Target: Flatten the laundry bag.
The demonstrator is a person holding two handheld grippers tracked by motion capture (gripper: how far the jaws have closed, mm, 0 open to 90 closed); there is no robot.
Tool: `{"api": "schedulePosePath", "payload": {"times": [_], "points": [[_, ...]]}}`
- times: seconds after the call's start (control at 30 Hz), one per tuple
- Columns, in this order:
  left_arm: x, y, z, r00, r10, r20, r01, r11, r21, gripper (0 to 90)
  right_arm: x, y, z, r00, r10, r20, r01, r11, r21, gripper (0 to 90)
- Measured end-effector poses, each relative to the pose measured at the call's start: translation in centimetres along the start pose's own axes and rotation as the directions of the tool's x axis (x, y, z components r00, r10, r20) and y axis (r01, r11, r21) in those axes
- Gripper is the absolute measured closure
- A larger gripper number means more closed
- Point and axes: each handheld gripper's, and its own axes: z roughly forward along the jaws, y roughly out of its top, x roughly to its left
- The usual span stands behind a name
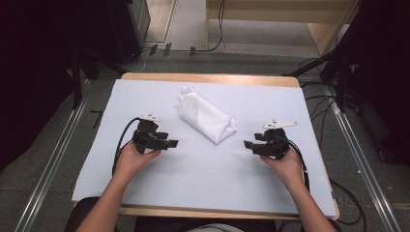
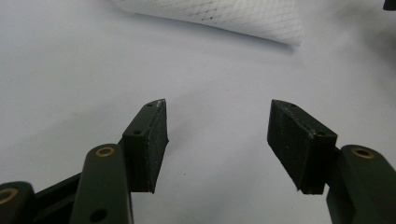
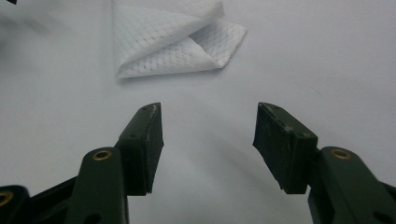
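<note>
We take the folded white mesh-textured cloth [image 1: 206,115] as our landmark. Beneath it lies the largest item, a pale lavender sheet [image 1: 203,169] that covers nearly all of the light wooden table [image 1: 208,78]; the cloth rests on the far central part of this sheet, set on a diagonal, with a small peak at its far end and an open fold at its near end. We see no container on the table, so nothing is held in one.

To the near left of the cloth, the left gripper [image 1: 172,143] is held low over the sheet, its jaws apart with only bare sheet between them; in the left gripper view the cloth's edge [image 2: 210,16] lies ahead of them, clear of contact. To the near right of the cloth, the right gripper [image 1: 246,144] mirrors it, jaws spread wide and empty; in the right gripper view the cloth's folded corner [image 3: 177,42] lies ahead and untouched.

We judge that the cloth already lies folded; neither gripper has a hold, so any further handling remains to be done.
</note>
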Motion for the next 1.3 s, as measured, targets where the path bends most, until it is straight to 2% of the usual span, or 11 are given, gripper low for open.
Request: {"api": "schedulePosePath", "payload": {"times": [0.3, 0.67, 0.9, 1.23, 1.3], "points": [[-0.14, 0.09, 0.29, 0.9994, 0.033, -0.008, -0.033, 0.9994, 0.013, 39.0, -0.06, -0.1, -0.18, 0.9998, 0.017, -0.009, -0.016, 1.0, 0.021, 44.6], [-0.01, 0.5, 0.68, 0.9997, 0.023, 0.008, -0.023, 0.9997, 0.012, 38.8, -0.05, -0.46, -0.64, 0.9988, 0.048, -0.013, -0.048, 0.998, 0.028, 44.7], [-0.08, 0.69, 0.85, 0.9992, 0.04, 0.007, -0.04, 0.9991, 0.016, 38.4, 0.01, -0.6, -0.91, 0.9982, 0.059, -0.01, -0.059, 0.998, 0.033, 45.0], [-0.01, 0.7, 0.81, 0.9994, 0.035, 0.006, -0.035, 0.9992, 0.018, 38.4, 0.23, -0.44, -0.87, 0.998, 0.061, -0.015, -0.06, 0.998, 0.037, 46.1], [-0.08, 0.74, 0.81, 0.9998, 0.015, 0.015, -0.015, 0.9997, 0.019, 38.9, 0.39, -0.37, -0.88, 0.9981, 0.06, -0.014, -0.059, 0.998, 0.035, 46.2]]}}
